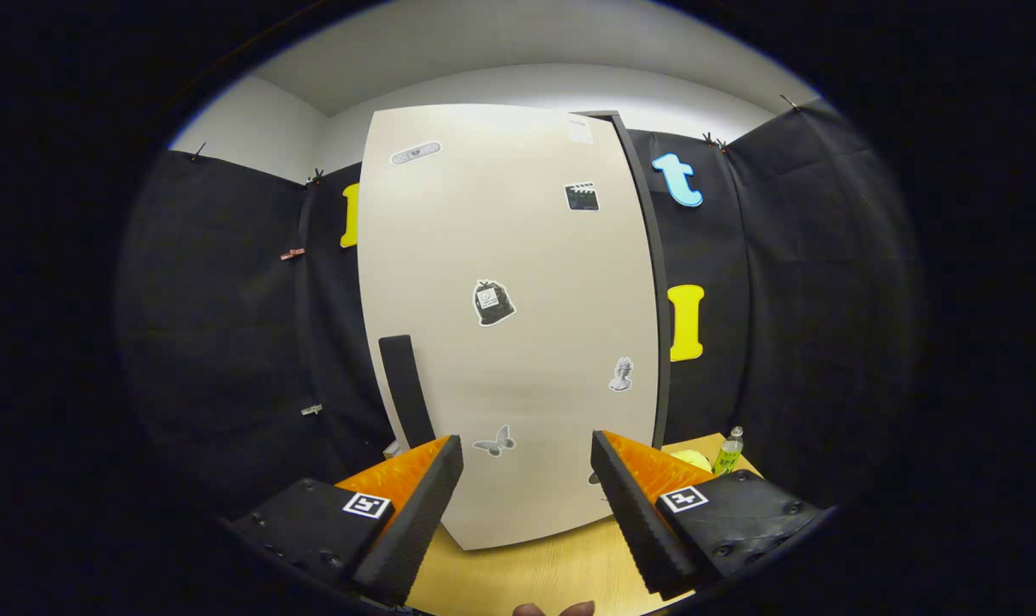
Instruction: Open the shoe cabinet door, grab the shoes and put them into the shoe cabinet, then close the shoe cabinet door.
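Faced a closed shoe cabinet door (518, 325), probably light and stiff, best taken by its dark handle (406, 389) near the left edge, gripper (526, 462) spread wide, empty.

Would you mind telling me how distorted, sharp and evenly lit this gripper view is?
Gripper view: fisheye bends the cabinet door into a barrel shape; stickers look sharp; light is soft, brighter at the door's top, no hard glare; the open gripper fingers sit near and crisp.

Matt smooth cabinet door (518, 342), wood-grain table (535, 573), ribbed fingers (633, 505)
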### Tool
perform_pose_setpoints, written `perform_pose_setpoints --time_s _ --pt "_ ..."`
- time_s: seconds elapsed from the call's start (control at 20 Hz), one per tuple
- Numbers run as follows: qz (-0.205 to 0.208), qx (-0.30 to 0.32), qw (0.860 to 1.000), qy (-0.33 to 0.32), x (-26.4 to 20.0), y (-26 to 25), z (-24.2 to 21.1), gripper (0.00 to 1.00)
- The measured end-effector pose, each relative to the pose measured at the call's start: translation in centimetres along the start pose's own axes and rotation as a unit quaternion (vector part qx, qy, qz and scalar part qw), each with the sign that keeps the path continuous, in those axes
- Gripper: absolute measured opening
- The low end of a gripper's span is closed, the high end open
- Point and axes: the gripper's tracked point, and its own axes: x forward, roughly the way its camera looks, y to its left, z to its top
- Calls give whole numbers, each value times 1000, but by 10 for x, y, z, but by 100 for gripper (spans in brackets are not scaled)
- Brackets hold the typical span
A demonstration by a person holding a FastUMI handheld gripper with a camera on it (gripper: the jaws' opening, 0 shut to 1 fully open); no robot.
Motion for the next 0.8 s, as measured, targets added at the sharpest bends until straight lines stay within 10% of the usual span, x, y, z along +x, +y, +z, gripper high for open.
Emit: perform_pose_setpoints --time_s 0.8 --pt "-45 -17 999 -12 -7 -25 1 98"
